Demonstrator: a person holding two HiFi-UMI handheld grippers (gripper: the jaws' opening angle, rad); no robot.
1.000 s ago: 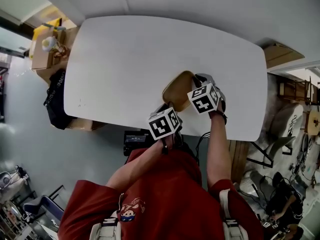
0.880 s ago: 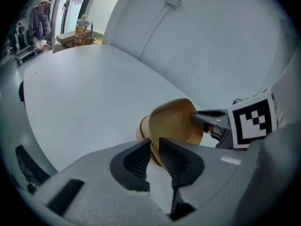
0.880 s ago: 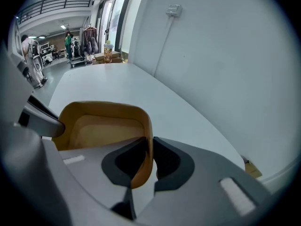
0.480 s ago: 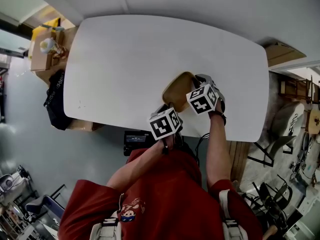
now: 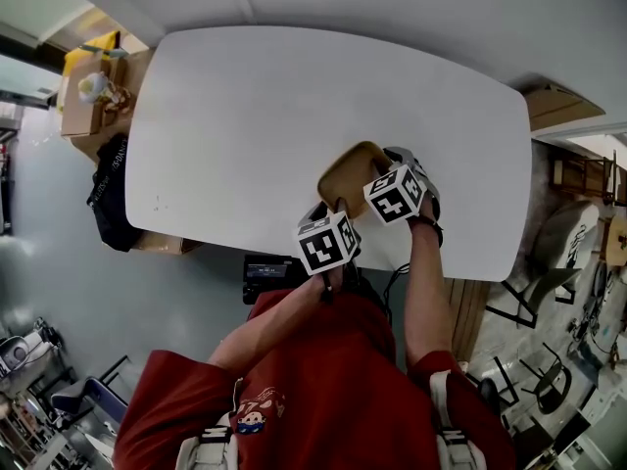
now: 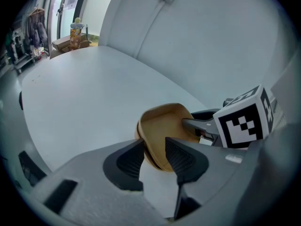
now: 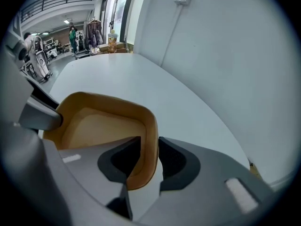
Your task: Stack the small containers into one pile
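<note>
Tongs first. The left tongs (image 6: pixel 154 147) are spread, and the jaws have just been opening. The near wall of the tan container (image 6: pixel 164 126) stands between the pads but is not pinched. The right tongs (image 7: pixel 149 145) are also spread and have also just been opening. The container's opposite wall sits in the gap with a sliver of space beside it.

Reading: one pair on each side wall looks like a two-handed carry, used to keep the shallow container level. With both pairs slackened and the walls not yet cleared, I judge this to be the release after set-down.

Position: the container rests upright, mouth up, on the white counter (image 5: pixel 294 116). It is near the edge closest to the person and towards their right, just beyond the two marker cubes (image 5: pixel 326 244).

Count:
- tongs: two pairs
- marker cubes: two, one on each pair
- tan container: one outline in view, and whether others are nested inside it I cannot tell
- loose containers elsewhere on the counter: none seen
- counter: one

If the pile is already nested here, stacking appears to be at or near its end. That is a judgement only.
</note>
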